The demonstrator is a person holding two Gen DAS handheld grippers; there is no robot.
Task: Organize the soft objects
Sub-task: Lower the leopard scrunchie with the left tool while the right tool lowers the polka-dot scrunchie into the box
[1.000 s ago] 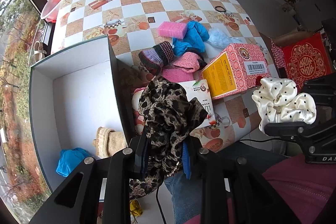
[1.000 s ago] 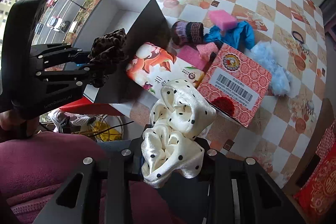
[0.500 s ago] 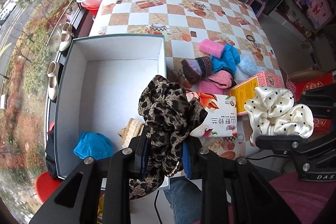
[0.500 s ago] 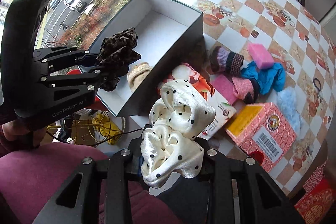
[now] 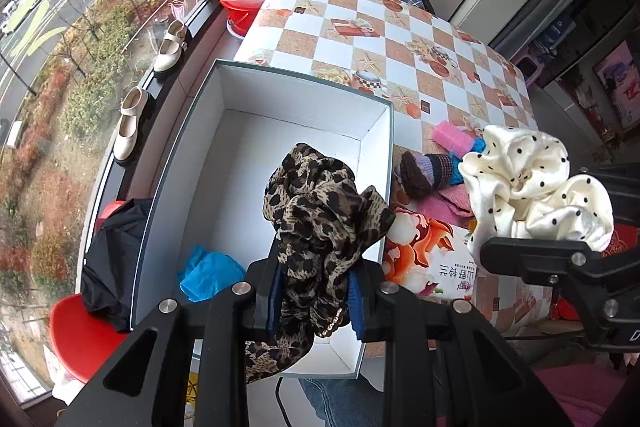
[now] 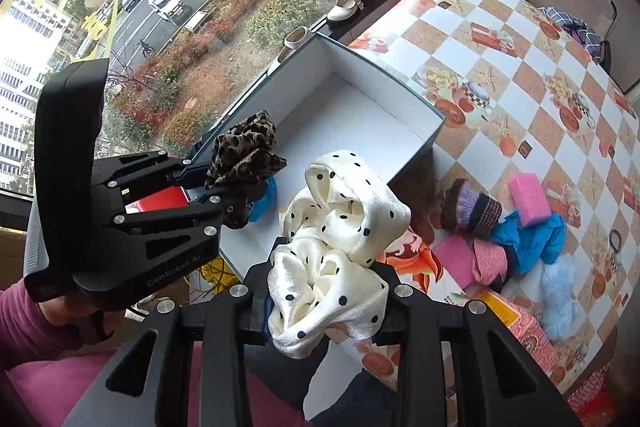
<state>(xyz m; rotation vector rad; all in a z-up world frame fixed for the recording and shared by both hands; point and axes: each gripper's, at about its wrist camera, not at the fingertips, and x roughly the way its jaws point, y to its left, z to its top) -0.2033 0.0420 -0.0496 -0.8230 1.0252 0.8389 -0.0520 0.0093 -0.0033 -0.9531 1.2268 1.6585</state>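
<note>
The left gripper [image 5: 314, 301] is clamped on a leopard-print scrunchie [image 5: 320, 211], its jaws nearly together with the fabric bunched between them. The right gripper [image 6: 324, 305] is likewise closed on a cream polka-dot scrunchie [image 6: 340, 231].

Each wrist view shows the opposite gripper from the side (the left view shows the cream scrunchie at its right edge; the right view shows the leopard one at its left).

Below both sits an open white box [image 5: 372, 163] on the checkered table [image 5: 360, 39]. Only the left view shows the blue cloth [image 5: 210, 273] on the box floor in full; the remaining floor is bare.

Just right of the box wall lie a printed carton [image 5: 430, 255], a striped knit item [image 6: 472, 207], pink cloth [image 6: 476, 259] and a pink sponge [image 6: 528, 193]. The far half of the table is open.
</note>
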